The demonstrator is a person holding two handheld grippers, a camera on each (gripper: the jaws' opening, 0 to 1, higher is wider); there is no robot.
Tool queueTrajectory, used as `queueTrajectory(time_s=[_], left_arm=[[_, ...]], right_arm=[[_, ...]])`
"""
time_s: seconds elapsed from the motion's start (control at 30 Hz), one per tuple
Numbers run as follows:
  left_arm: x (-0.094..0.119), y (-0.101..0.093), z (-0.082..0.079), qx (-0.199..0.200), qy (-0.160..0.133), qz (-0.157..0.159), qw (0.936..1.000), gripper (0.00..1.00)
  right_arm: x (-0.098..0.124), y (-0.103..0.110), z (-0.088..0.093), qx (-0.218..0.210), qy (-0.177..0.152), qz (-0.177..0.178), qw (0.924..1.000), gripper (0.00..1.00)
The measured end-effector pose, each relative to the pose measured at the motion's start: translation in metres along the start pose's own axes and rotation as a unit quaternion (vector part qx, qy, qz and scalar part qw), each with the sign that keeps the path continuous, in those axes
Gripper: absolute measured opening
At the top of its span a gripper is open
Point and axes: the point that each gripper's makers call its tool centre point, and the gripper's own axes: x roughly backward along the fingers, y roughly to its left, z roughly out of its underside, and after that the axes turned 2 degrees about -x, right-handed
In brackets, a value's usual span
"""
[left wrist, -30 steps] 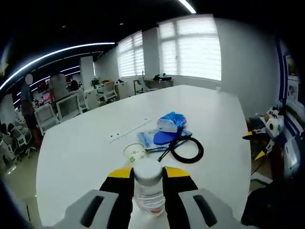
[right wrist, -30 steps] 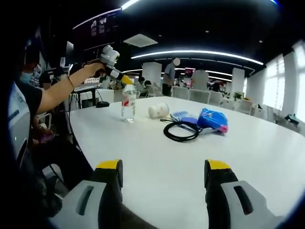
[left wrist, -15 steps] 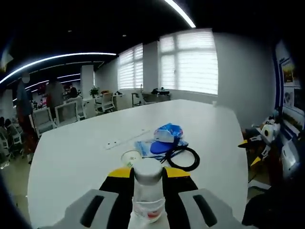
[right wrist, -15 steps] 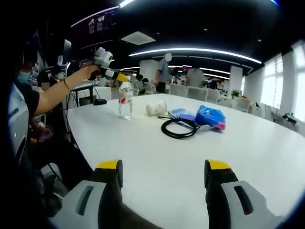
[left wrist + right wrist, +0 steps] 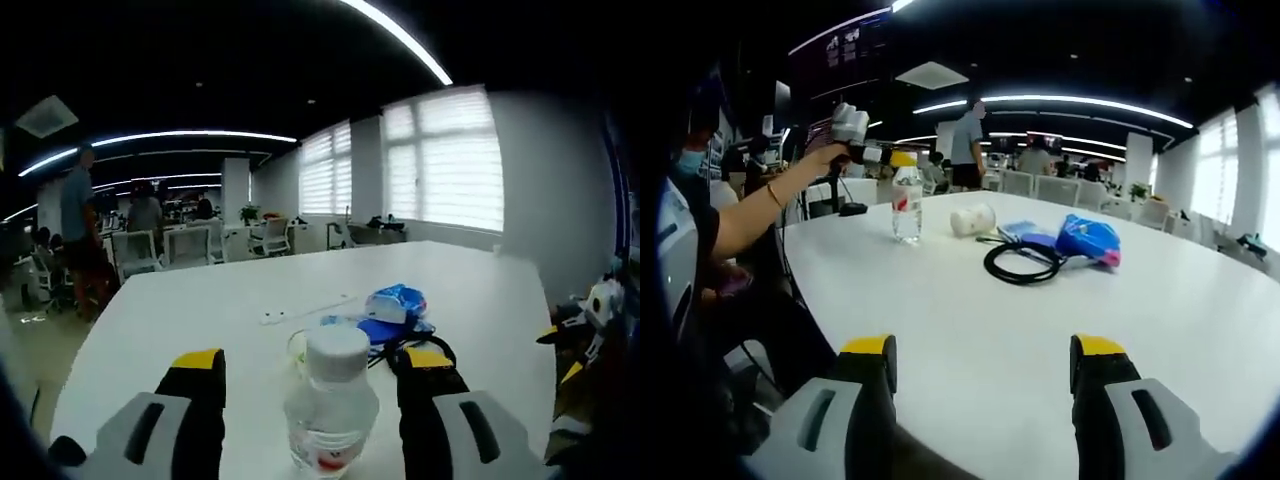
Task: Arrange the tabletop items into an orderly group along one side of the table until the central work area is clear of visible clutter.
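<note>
Left gripper view, bottle before cable, pouch.

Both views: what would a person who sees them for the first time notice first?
First, the clear water bottle standing upright between the open jaws of the left gripper, near the table edge. Beyond it lies a small cluster: a black cable coil, a blue packet and a tipped paper cup.
</note>
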Motion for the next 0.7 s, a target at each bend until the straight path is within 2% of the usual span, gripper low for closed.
queueTrajectory(time_s=[0.1,0.13,0.17,0.33,0.37,0.43,0.47,0.5,0.6,0.7], left_arm=[[0.001,0.004,-0.001,-0.005,-0.009,-0.034,0.9994,0.69],[0.003,0.006,-0.002,-0.014,-0.017,-0.054,0.9983,0.69],[0.005,0.005,-0.003,-0.001,-0.032,-0.079,0.9964,0.69],[0.008,0.002,-0.005,0.014,-0.049,-0.106,0.9931,0.70],[0.009,-0.003,-0.007,0.025,-0.064,-0.136,0.9883,0.72],[0.011,0.000,-0.009,0.029,-0.071,-0.180,0.9806,0.77],[0.013,0.003,-0.011,0.035,-0.080,-0.207,0.9745,0.79],[0.013,0.003,-0.012,0.033,-0.082,-0.210,0.9737,0.79],[0.015,0.004,-0.013,0.025,-0.083,-0.251,0.9642,0.79],[0.015,0.004,-0.014,0.026,-0.085,-0.262,0.9610,0.79]], right_arm=[[0.001,-0.001,-0.001,-0.001,-0.005,0.003,1.0000,0.67],[0.001,-0.002,-0.002,-0.002,-0.008,0.003,1.0000,0.67],[0.001,-0.003,-0.003,-0.006,-0.012,0.003,0.9999,0.67],[0.001,-0.005,-0.005,-0.007,-0.017,0.007,0.9998,0.67],[0.002,-0.007,-0.004,-0.005,-0.016,0.010,0.9998,0.67],[0.001,-0.006,-0.002,0.004,-0.013,0.009,0.9999,0.68],[0.001,-0.006,-0.002,0.007,-0.011,0.010,0.9999,0.68],[0.001,-0.006,-0.001,0.008,-0.011,0.011,0.9999,0.68],[0.000,-0.006,-0.001,0.011,-0.010,0.006,0.9999,0.68],[0.000,-0.006,-0.002,0.010,-0.012,0.004,0.9999,0.68]])
